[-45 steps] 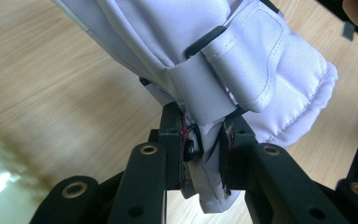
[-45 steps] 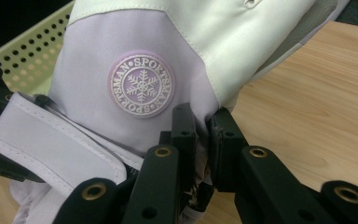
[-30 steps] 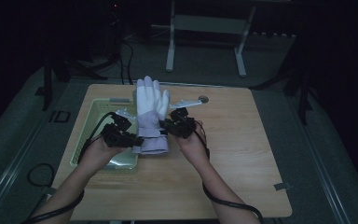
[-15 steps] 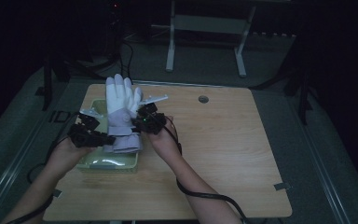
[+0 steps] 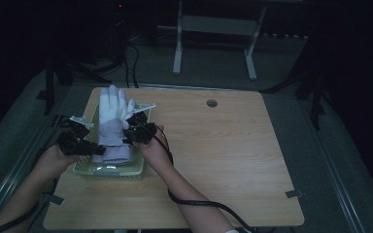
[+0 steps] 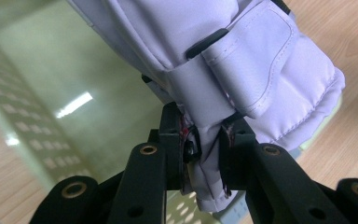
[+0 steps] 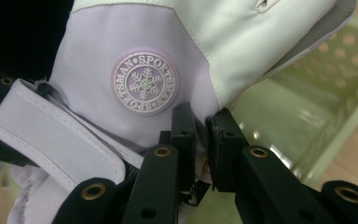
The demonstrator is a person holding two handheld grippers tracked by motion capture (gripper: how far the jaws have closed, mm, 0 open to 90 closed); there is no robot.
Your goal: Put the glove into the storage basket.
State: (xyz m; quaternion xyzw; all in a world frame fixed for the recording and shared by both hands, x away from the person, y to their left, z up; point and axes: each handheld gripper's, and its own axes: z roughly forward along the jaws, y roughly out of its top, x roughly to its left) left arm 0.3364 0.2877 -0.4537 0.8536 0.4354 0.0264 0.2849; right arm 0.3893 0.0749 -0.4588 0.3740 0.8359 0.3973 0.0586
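A white and pale lilac ski glove (image 5: 111, 124) hangs over the light green perforated basket (image 5: 126, 169) at the table's left side, fingers pointing away from the person. My left gripper (image 5: 93, 149) is shut on the cuff's left edge; in the left gripper view its jaws pinch the lilac cuff fabric (image 6: 204, 154). My right gripper (image 5: 128, 137) is shut on the glove's right side, and the right gripper view shows its jaws clamped just below the round snowflake badge (image 7: 145, 80). The glove (image 7: 177, 51) stretches between both grippers.
The basket's green floor (image 6: 74, 84) lies beneath the glove, its perforated wall (image 7: 340, 79) beside it. The wooden table (image 5: 233, 150) extends right, with a cable hole (image 5: 211, 103) near its far edge. Table legs and cables stand beyond on the dark floor.
Both grippers have carried the glove leftward from the table's middle to above the green basket, sinking slightly. The grip on the glove is unchanged.
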